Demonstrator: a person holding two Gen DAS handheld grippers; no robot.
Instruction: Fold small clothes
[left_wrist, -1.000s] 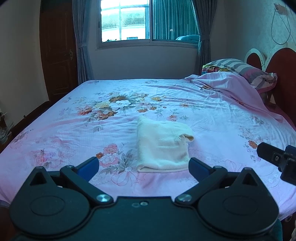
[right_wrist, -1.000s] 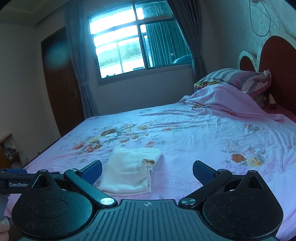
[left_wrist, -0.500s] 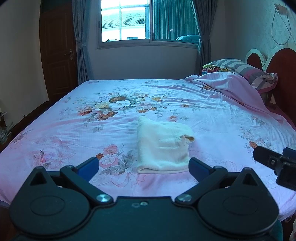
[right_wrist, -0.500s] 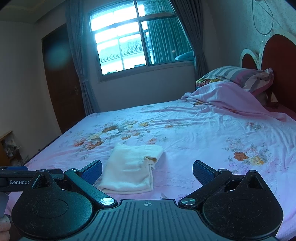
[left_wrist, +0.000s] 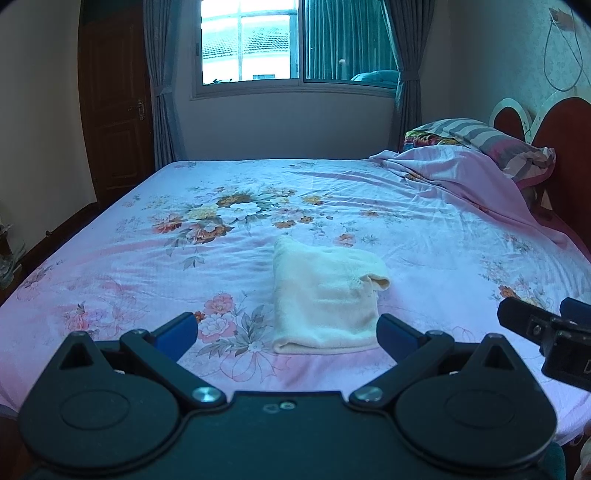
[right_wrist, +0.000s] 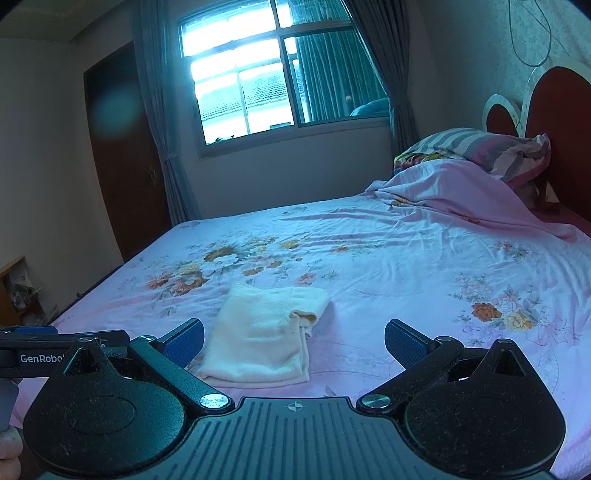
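A small cream garment (left_wrist: 325, 295) lies folded into a flat rectangle on the pink floral bedsheet (left_wrist: 110, 273), one corner curled up at its right side. In the left wrist view my left gripper (left_wrist: 286, 332) hovers just short of its near edge, fingers wide open and empty. From the right wrist view the cream garment (right_wrist: 264, 328) sits slightly left of centre, with my right gripper (right_wrist: 293, 341) open and empty just short of it. The right gripper's body (left_wrist: 546, 332) shows at the right edge of the left wrist view, and the left gripper's body (right_wrist: 48, 350) at the left edge of the right wrist view.
A rumpled pink quilt (left_wrist: 461, 181) and striped pillows (left_wrist: 491, 140) are piled against the red headboard (right_wrist: 554, 110) at the far right. A window (left_wrist: 277, 44) with grey curtains and a dark wooden door (left_wrist: 114, 110) stand beyond the bed. A hand (right_wrist: 7, 450) shows at lower left.
Both grippers stay open. The right wrist view has tilted and drifted slightly, so the garment sits a little higher in it; the right gripper's body has edged left in the left wrist view.
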